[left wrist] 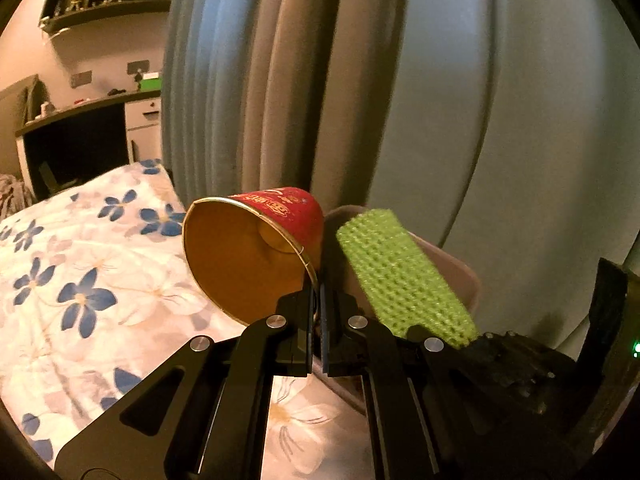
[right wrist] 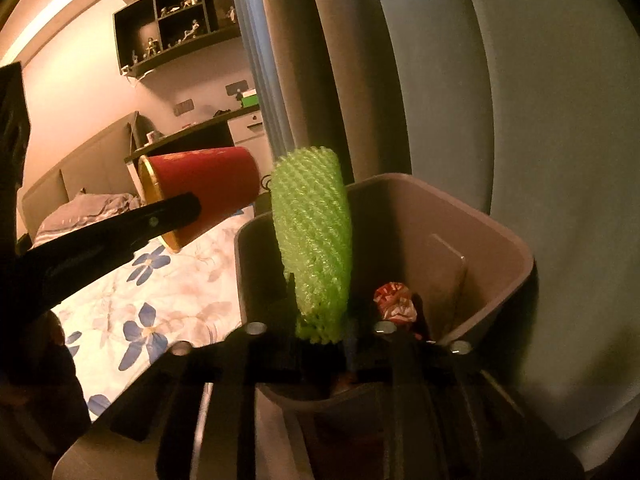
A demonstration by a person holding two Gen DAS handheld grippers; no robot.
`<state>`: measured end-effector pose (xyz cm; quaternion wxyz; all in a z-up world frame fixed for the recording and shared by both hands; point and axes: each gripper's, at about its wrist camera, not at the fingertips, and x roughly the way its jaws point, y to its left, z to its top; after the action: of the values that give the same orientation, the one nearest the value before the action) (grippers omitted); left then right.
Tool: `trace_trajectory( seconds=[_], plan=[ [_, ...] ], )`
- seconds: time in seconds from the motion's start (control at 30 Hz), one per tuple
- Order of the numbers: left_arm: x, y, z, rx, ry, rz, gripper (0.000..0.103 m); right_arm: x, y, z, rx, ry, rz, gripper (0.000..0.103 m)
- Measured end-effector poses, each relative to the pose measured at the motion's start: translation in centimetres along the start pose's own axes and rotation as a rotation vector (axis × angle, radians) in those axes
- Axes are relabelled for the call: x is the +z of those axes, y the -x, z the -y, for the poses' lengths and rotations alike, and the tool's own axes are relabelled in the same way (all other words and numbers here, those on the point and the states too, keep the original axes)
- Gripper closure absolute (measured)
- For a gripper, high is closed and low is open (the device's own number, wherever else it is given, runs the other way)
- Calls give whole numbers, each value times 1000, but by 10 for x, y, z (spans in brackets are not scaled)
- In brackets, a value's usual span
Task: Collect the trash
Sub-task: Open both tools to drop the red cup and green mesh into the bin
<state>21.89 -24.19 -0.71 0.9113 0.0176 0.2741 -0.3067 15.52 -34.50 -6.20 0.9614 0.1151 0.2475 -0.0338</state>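
Note:
My left gripper [left wrist: 317, 296] is shut on the rim of a red paper cup [left wrist: 256, 248] with a gold inside, held tipped on its side above the bed. The cup also shows in the right wrist view [right wrist: 204, 192], left of the bin. My right gripper [right wrist: 320, 320] is shut on a green foam net sleeve [right wrist: 316, 240] and holds it upright over the open brown trash bin [right wrist: 492, 220]. The sleeve [left wrist: 404, 276] and the bin's rim [left wrist: 460, 268] show to the right in the left wrist view. A crumpled red-and-white wrapper [right wrist: 394, 302] lies inside the bin.
A bed with a blue-flower sheet [left wrist: 80, 280] lies to the left of the bin. Grey-blue curtains [left wrist: 360, 80] hang close behind the bin. A desk and wall shelves [right wrist: 180, 32] stand at the far side of the room.

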Motion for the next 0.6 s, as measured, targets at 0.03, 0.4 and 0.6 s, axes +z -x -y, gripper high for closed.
trace_trajectory(
  seconds=[0.03, 0.4, 0.6],
  plan=[
    [0, -4, 1, -8, 2, -7, 101, -1, 0, 2, -3, -1, -2, 69],
    [-10, -39, 17, -120, 3, -68, 101, -5, 21, 36, -125, -76, 47, 27],
    [-22, -55, 27, -137, -22, -131, 89, -1, 45, 46, -231, -86, 133, 16]
  ],
)
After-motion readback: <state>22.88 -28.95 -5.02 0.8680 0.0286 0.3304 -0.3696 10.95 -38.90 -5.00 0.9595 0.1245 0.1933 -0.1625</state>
